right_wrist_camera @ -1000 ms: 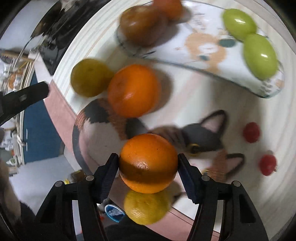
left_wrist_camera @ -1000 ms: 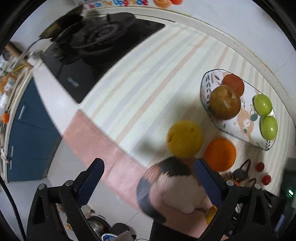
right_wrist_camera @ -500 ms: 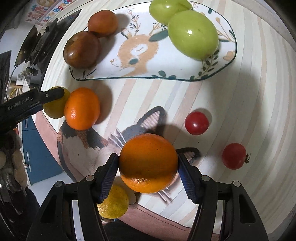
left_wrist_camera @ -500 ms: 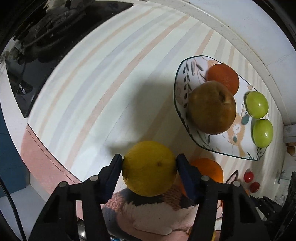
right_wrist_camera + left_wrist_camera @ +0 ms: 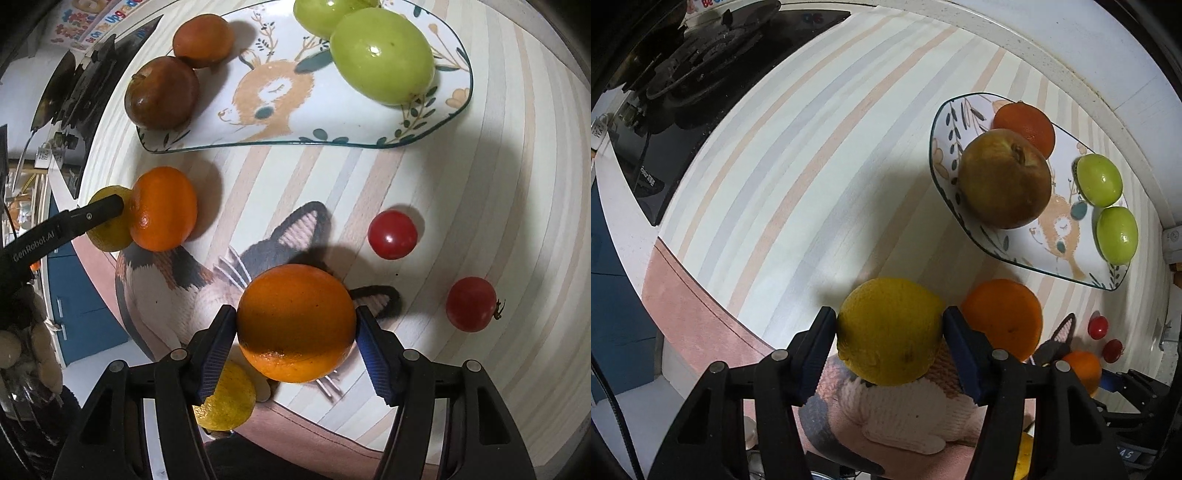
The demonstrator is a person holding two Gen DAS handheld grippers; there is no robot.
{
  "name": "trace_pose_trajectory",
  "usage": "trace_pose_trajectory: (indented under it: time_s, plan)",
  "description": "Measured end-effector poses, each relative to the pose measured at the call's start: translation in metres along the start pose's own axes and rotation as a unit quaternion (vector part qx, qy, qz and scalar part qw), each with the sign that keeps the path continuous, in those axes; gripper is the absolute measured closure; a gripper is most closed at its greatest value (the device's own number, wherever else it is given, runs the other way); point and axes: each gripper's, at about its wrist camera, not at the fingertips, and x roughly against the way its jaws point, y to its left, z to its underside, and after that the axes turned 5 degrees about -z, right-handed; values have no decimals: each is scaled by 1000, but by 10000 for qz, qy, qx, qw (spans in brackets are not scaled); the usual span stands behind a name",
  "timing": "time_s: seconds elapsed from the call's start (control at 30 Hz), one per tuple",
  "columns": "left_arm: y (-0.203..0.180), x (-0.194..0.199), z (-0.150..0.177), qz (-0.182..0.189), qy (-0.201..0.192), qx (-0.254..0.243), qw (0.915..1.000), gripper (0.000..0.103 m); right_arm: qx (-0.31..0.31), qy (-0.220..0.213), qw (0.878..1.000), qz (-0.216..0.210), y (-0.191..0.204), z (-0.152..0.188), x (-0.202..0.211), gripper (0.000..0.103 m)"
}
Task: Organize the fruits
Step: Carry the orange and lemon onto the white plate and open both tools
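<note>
Both wrist views near plate

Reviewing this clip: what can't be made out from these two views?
- Second lemon, right wrist view: mostly behind the right gripper and its orange.
- Left gripper's lemon: whether it is lifted off the mat, underside hidden.
- Top green fruit, right wrist view: cut off by the edge.

Yellow lemon clamped in left claw, orange clamped in right claw, deer-print plate holding brown pear, two green fruits
</note>
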Motion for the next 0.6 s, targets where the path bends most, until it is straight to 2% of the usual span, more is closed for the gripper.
trace_pose_trajectory:
  time_s: [0.13, 0.17, 0.3, 0.43, 0.6]
  plan:
    - [-2, 16, -4, 83, -145, -13, 9999, 46, -4, -202, 9998, 82, 3, 5, 6, 36]
    - [-5, 26, -5, 23, -337, 75, 9994, 46, -48, -263, 9996, 10, 2, 5, 10, 36]
    - [-16, 72, -30, 333, -677, -167, 9970, 46, -167, -612, 9975, -305, 3, -8, 40, 36]
    - [-55, 100, -75, 543, -795, -628, 9934, 46, -303, -951, 9935, -542, 5, -40, 63, 36]
    - [-107, 88, -139, 273, -640, -1204, 9903, 46, -563, -1107, 9898, -697, 0, -85, 65, 36]
